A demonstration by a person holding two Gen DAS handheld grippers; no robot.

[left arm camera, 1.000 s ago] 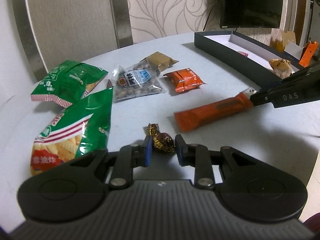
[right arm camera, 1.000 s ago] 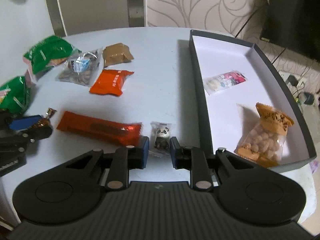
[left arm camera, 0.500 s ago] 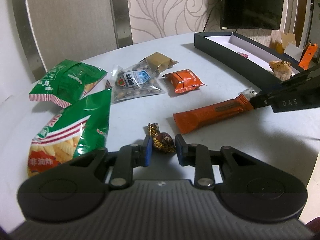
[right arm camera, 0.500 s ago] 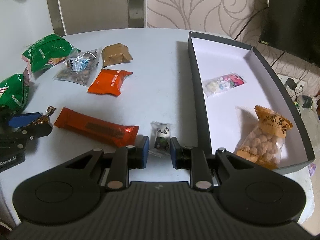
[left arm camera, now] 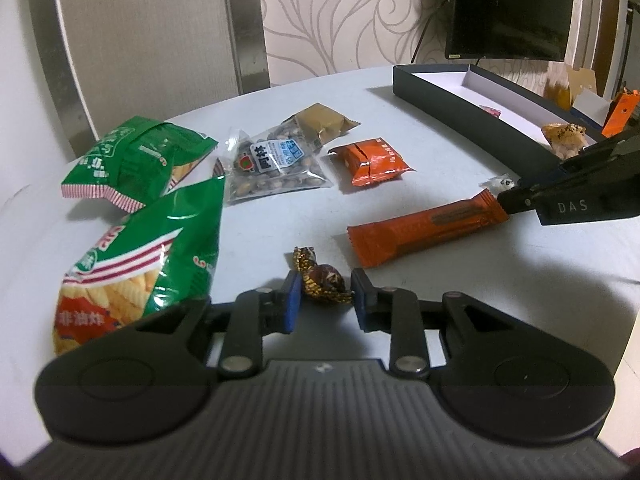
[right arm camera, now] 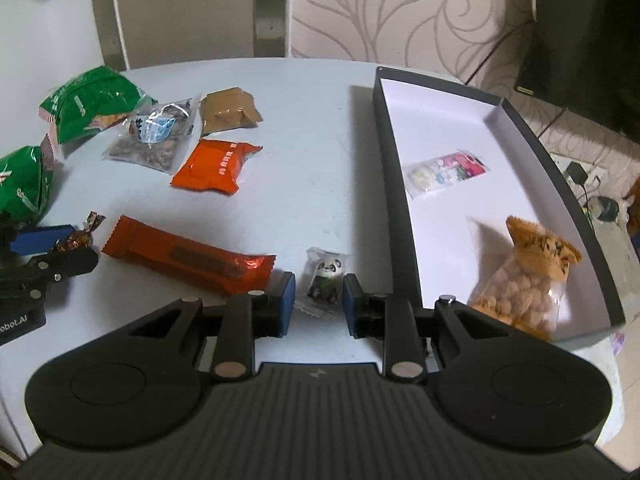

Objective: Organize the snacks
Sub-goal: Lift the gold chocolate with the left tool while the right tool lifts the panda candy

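Observation:
A gold-and-brown wrapped candy (left arm camera: 322, 280) lies on the white round table (right arm camera: 312, 128), and my left gripper (left arm camera: 325, 300) is shut on it. Seen from the right wrist, the same candy (right arm camera: 78, 240) sits in that left gripper (right arm camera: 60, 248) at the far left. My right gripper (right arm camera: 319, 300) is shut on a small clear panda packet (right arm camera: 326, 276), just left of the dark box (right arm camera: 394, 184). A long orange bar (right arm camera: 188, 256) lies between the two grippers. The box holds a peanut bag (right arm camera: 528, 280) and a pastel candy packet (right arm camera: 446, 172).
Two green chip bags (right arm camera: 92, 104) (right arm camera: 20, 184), a clear bag of nuts (right arm camera: 154, 140), a brown packet (right arm camera: 230, 112) and an orange packet (right arm camera: 216, 166) lie at the table's far left. A dark screen (left arm camera: 508, 4) stands behind the box. The table edge runs close on the right.

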